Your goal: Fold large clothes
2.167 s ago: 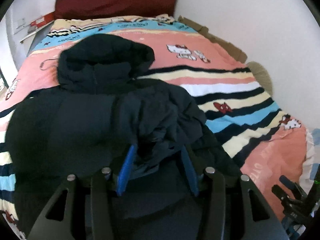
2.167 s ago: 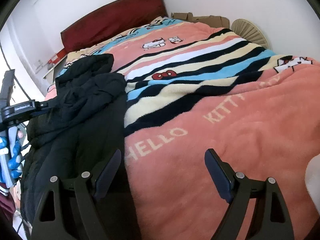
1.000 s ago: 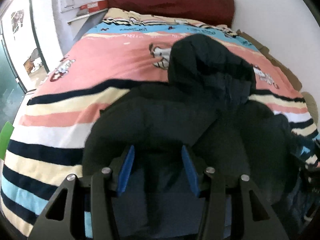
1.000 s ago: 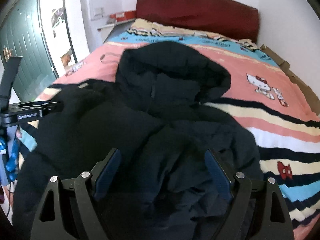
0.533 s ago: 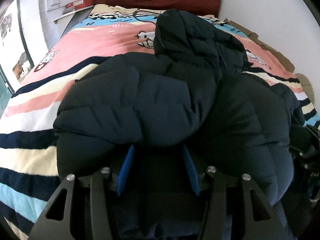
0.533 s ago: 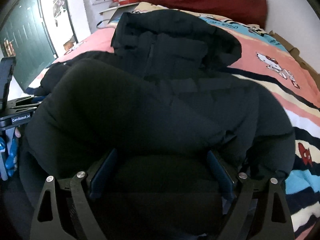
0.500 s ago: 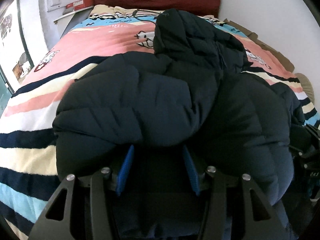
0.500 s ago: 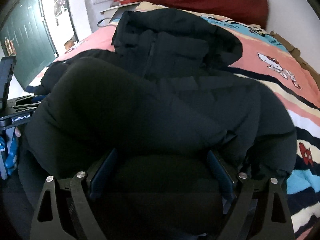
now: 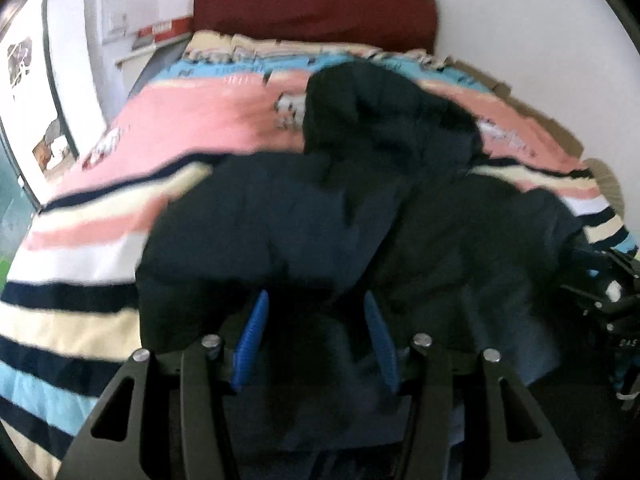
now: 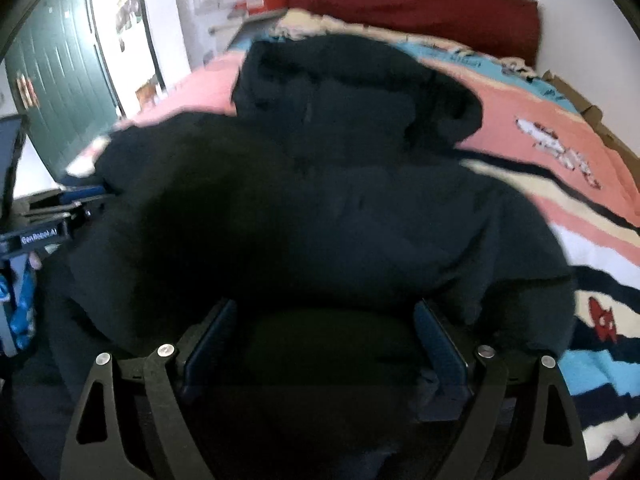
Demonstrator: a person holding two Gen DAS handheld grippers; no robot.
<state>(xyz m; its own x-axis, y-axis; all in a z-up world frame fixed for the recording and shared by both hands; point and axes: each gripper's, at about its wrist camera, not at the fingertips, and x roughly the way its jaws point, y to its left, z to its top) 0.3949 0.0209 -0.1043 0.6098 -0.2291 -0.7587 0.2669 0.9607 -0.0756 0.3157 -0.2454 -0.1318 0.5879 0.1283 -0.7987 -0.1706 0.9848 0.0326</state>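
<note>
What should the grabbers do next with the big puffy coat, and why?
Probably lower the dark coat onto the striped blanket and let go. Both the left gripper and right gripper have its near edge between their fingers, folded up towards the hood.

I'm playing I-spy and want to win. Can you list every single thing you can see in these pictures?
jacket: one, dark navy, hooded, piled on the blanket, hood toward the headboard
blanket: one, pink with cream, blue and black stripes and cartoon cats, covering the bed
headboard: one, dark red, at the far wall
door: one, green, far left in the right view
cardboard: brown, along the bed's wall side
left gripper: one, black with blue pads, jacket fabric between them
right gripper: one, black, jaws wide, jacket fabric between them
</note>
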